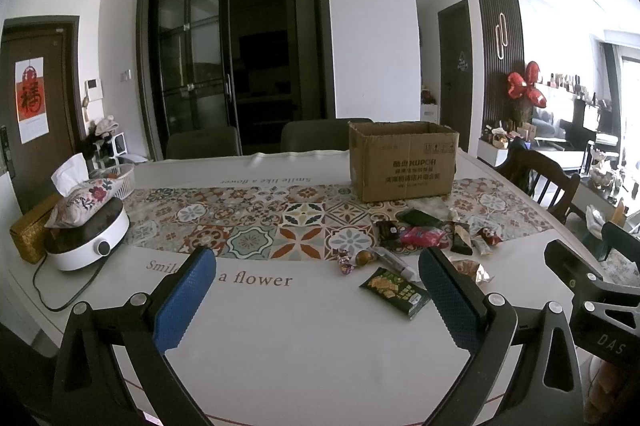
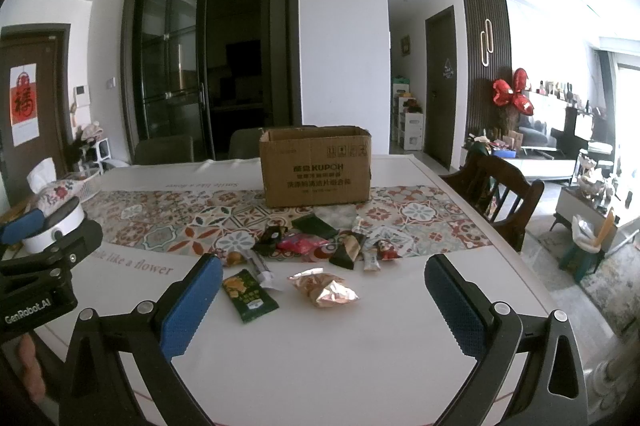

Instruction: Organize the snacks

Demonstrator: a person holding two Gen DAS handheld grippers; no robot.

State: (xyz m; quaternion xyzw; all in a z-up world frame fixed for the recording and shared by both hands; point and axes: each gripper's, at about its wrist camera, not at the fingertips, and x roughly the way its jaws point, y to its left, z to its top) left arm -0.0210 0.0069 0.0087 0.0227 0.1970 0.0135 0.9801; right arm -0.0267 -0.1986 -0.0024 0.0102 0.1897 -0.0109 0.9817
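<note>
Several wrapped snacks lie scattered on the table in front of an open cardboard box (image 1: 403, 162) (image 2: 315, 167). Nearest are a green cracker packet (image 1: 394, 292) (image 2: 249, 294) and a crumpled rose-gold packet (image 2: 324, 289) (image 1: 470, 270). A red packet (image 1: 422, 237) (image 2: 299, 243) and dark wrappers lie further back. My left gripper (image 1: 316, 290) hovers open over the bare cloth, left of the snacks. My right gripper (image 2: 323, 294) is open too, above the near table edge, with the green and rose-gold packets showing between its fingers but further away. Neither holds anything.
A white cooker (image 1: 90, 240) with a floral tissue pouch (image 1: 82, 200) on top sits at the table's left end beside a white basket (image 1: 120, 178). Chairs stand behind the table and a wooden chair (image 2: 500, 198) at its right side.
</note>
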